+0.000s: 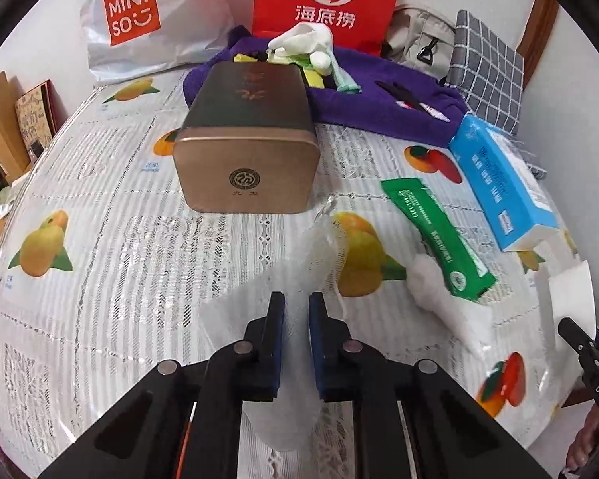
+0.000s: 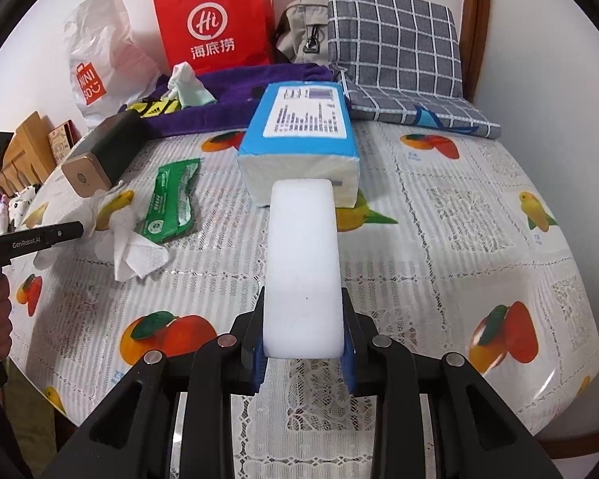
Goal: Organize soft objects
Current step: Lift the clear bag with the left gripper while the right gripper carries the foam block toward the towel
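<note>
Right claw clamps the springy white sponge, just before the blue tissue pack; left claw pinches limp, feather-light crumpled tissue left of it, best gathered mid-bunch

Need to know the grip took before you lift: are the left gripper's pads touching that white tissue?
Touching. The left wrist view shows the left gripper closed on the crumpled white tissue, which is pinched between both blue pads with no gap.
</note>
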Tool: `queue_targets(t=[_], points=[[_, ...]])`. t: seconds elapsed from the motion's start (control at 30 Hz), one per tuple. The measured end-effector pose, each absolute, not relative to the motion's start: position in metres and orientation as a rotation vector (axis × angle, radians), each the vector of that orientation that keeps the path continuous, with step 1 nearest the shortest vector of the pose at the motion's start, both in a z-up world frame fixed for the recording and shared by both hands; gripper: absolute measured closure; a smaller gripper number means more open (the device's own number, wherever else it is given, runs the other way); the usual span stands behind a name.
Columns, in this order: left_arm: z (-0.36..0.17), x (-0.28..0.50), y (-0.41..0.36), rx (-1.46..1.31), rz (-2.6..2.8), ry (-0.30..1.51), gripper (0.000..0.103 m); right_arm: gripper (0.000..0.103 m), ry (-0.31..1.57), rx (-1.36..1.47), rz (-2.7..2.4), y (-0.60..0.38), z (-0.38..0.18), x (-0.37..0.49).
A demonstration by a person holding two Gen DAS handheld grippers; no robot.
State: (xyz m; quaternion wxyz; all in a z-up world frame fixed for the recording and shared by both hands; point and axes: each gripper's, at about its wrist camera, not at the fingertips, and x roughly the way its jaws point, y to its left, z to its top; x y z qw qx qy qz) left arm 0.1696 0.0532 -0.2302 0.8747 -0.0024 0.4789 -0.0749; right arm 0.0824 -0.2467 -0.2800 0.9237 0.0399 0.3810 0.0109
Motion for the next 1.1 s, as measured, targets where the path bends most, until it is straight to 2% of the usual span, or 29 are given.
queue_targets(t=[1.1], points=[[-0.109,0.148,0.045,-0.045,-0.162,0.798,0.092,0.074,0.601,0.054,0.107,-0.248,-0.155,0.072]])
